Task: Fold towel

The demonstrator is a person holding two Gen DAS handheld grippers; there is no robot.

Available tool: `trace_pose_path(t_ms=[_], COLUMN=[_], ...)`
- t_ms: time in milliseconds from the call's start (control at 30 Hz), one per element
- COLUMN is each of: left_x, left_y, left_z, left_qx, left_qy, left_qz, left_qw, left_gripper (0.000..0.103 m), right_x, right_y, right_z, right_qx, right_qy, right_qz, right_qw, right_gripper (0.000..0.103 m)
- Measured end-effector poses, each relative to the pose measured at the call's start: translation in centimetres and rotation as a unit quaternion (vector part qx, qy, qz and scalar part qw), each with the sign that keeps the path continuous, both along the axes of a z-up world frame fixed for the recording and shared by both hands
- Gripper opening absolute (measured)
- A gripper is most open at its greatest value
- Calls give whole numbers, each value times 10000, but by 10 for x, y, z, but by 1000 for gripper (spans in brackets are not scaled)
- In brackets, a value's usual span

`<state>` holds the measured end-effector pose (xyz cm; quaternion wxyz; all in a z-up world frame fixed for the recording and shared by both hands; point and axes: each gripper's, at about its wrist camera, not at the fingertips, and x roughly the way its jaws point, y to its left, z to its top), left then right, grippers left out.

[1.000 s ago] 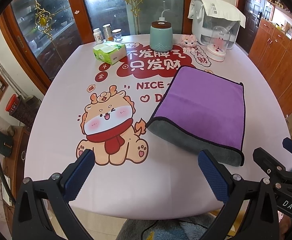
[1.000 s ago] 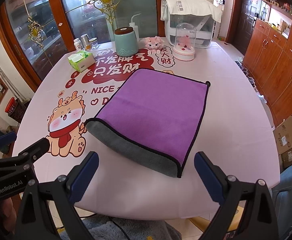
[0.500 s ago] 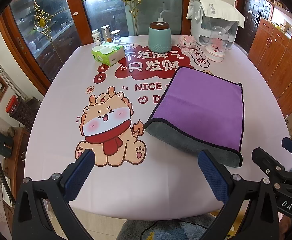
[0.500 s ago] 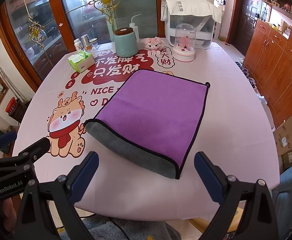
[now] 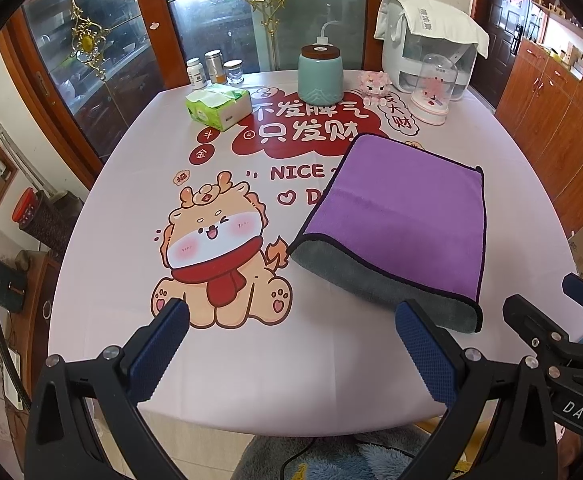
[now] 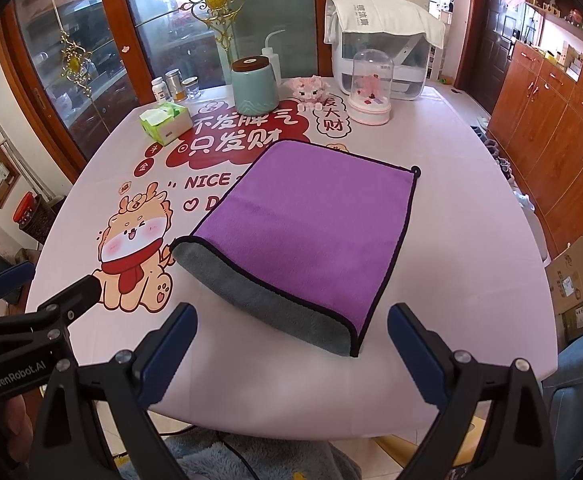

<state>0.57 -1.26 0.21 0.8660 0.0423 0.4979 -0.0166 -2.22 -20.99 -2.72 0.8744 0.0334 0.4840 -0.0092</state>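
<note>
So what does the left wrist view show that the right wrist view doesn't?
Only the left wrist view: the right gripper at its right edge. Only the right wrist view: the left gripper at its left edge, and cardboard boxes on the floor. Both: the folded purple towel, tissue box, teal jar, each view's own fingers open and empty.

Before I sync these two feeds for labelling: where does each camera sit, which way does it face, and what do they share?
Left wrist: on the left gripper, above the table's near edge, facing the far cabinets; its own open fingers show, and the right gripper's tip at right.
Right wrist: on the right gripper, same heading, centred on the towel; the left gripper's tip shows at left.
Shared: towel, tissue box, teal jar.
</note>
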Motion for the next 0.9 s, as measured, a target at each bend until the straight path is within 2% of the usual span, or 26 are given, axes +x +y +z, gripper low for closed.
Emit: trace_pose_path(t_ms=[900], left_x=[-20], left_y=[2], left_z=[4], left_qx=[2], left_qy=[-130], left_qz=[133], left_qw=[9998], left_gripper=[102], right_x=[-17], right_y=[-3], right_z=[4], right_qx=[10], right_qy=[-186], right_qz=[46], right_qw=[9998], right_gripper=[97])
